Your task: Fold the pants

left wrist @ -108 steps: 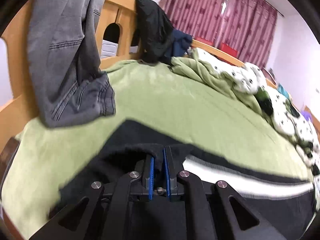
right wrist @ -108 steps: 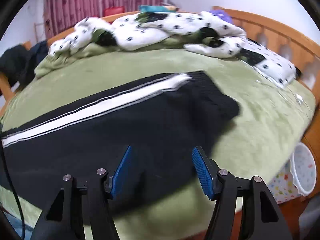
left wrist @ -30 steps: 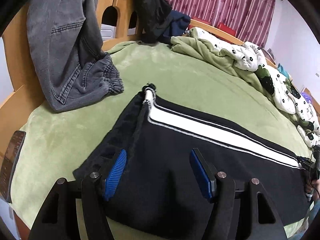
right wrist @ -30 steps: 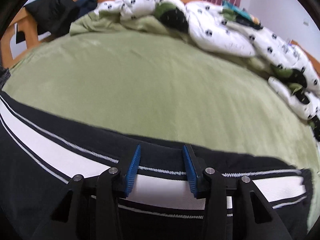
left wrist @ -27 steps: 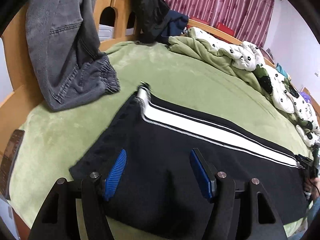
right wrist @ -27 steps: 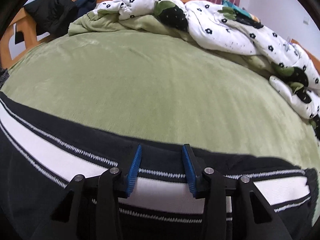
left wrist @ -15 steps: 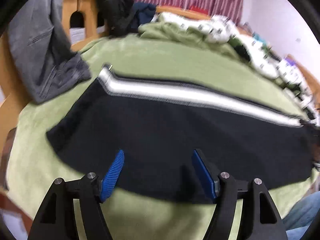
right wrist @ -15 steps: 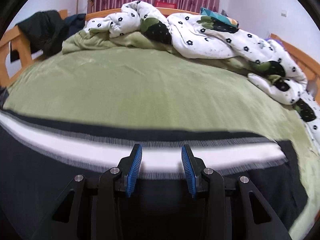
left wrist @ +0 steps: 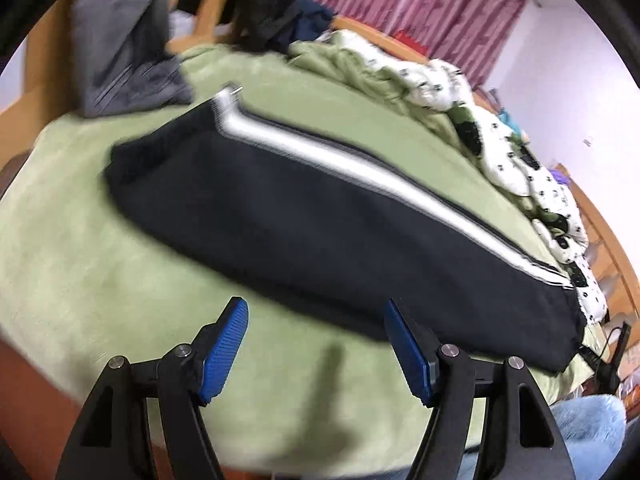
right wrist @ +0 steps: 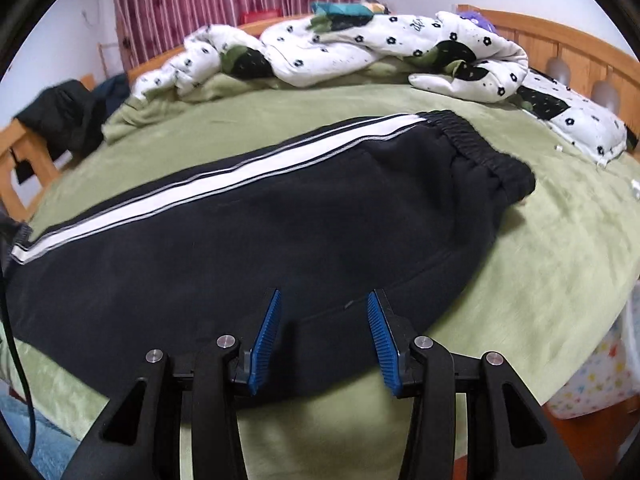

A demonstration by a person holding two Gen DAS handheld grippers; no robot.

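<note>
Black pants (left wrist: 312,216) with a white side stripe lie flat and folded lengthwise on the green bed cover, cuff end at the upper left, waistband at the lower right. In the right wrist view the same pants (right wrist: 280,224) show their elastic waistband (right wrist: 480,152) at the right. My left gripper (left wrist: 314,328) hangs open over bare cover just short of the pants' near edge, nothing between its blue pads. My right gripper (right wrist: 323,316) hovers over the near edge of the pants by the seat, jaws opening, pads not pressing the cloth.
A white flowered quilt (right wrist: 360,48) is heaped along the far side of the bed. Grey jeans (left wrist: 120,52) hang over the wooden bed end (left wrist: 36,80), dark clothes (left wrist: 272,12) beside them. A wooden headboard (right wrist: 560,48) stands right. A patterned bin (right wrist: 600,376) sits beside the bed.
Both grippers have drawn back toward the bed's near side, so the pants show in full. The right gripper swung from the stripe to the near edge and opened slightly.
</note>
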